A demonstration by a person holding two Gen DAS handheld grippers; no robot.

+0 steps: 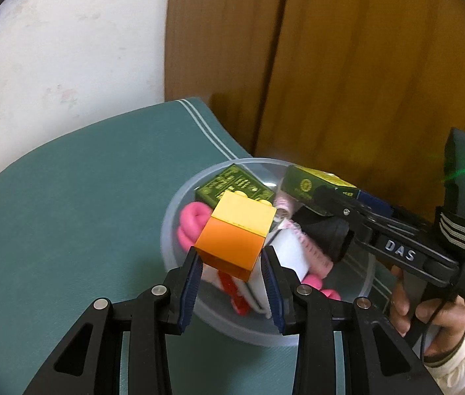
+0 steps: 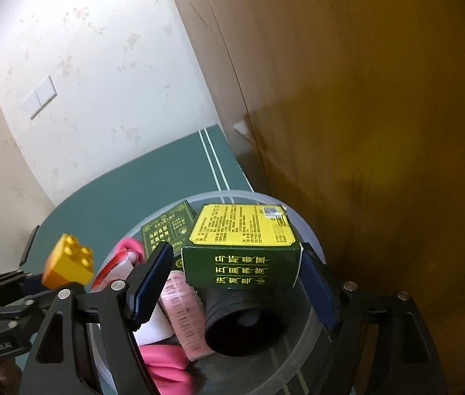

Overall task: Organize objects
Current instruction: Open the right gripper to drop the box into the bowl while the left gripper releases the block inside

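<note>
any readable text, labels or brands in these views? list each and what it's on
"DAS": right gripper, on its black body.
Gold characters on the dark green yellow-topped carton: upside down, not legible.
Fine print on its yellow top: too small.
Second flat green carton: blurred.
Pink measuring tape marks: blurred.

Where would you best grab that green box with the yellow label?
Across the green box's two short ends, coming from above and behind as the right gripper does: its flat parallel sides suit the pads, and it sits atop the pile in the bowl.
</note>
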